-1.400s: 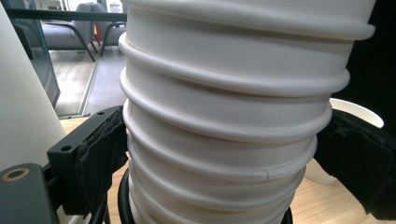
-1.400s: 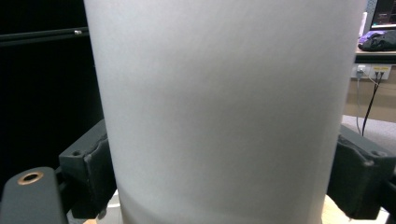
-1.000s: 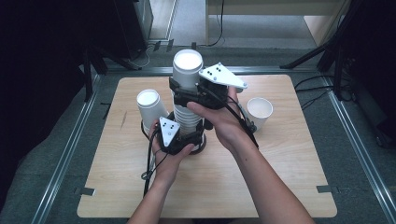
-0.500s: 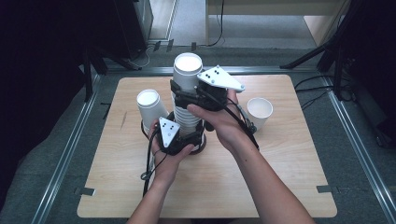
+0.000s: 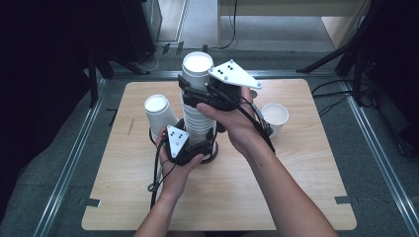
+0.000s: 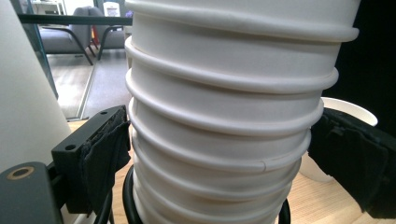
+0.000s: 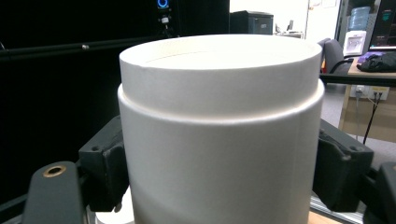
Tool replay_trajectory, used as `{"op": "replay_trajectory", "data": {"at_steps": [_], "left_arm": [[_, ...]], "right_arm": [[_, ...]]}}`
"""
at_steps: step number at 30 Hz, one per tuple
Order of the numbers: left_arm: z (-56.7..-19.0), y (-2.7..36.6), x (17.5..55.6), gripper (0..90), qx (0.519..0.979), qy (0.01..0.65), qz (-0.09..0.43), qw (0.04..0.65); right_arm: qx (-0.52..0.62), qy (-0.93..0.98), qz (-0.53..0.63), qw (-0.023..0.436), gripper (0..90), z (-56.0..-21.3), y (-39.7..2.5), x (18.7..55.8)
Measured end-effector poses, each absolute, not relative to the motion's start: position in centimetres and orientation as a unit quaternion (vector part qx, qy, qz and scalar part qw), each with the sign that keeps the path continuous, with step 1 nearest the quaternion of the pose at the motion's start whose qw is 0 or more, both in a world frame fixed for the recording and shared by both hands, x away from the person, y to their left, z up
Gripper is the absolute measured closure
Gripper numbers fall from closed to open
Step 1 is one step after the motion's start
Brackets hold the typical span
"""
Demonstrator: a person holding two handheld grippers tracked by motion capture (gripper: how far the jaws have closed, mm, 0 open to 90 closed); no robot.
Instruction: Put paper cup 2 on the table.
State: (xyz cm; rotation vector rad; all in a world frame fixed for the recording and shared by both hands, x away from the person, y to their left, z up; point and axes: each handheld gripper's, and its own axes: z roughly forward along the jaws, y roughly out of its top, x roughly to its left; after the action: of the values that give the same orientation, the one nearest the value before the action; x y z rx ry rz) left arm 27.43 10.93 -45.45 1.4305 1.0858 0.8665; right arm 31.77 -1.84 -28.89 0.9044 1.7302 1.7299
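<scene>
cup stack [image 5: 196, 113] in both grippers' jaws

A stack of cups [image 5: 196, 111] is stood mid-surface [image 5: 296, 197]; 1 inverted cup [image 5: 159, 114] is placed left, 1 upright cup [image 5: 275, 117] right.

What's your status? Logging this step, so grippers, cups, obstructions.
Left gripper clamps base of inverted paper cup stack; right gripper clamps top cup. Loose inverted cup left, upright cup right, both apart from stack.
</scene>
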Motion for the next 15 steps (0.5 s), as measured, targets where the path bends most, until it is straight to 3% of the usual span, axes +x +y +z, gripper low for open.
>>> {"op": "replay_trajectory", "data": {"at_steps": [15], "left_arm": [[-42.3,11.5,26.7,3.0,0.588,0.433,0.368,0.576]], "right_arm": [[0.345,0.659,0.625,0.239,13.7,-31.1,-2.3,31.8]]}}
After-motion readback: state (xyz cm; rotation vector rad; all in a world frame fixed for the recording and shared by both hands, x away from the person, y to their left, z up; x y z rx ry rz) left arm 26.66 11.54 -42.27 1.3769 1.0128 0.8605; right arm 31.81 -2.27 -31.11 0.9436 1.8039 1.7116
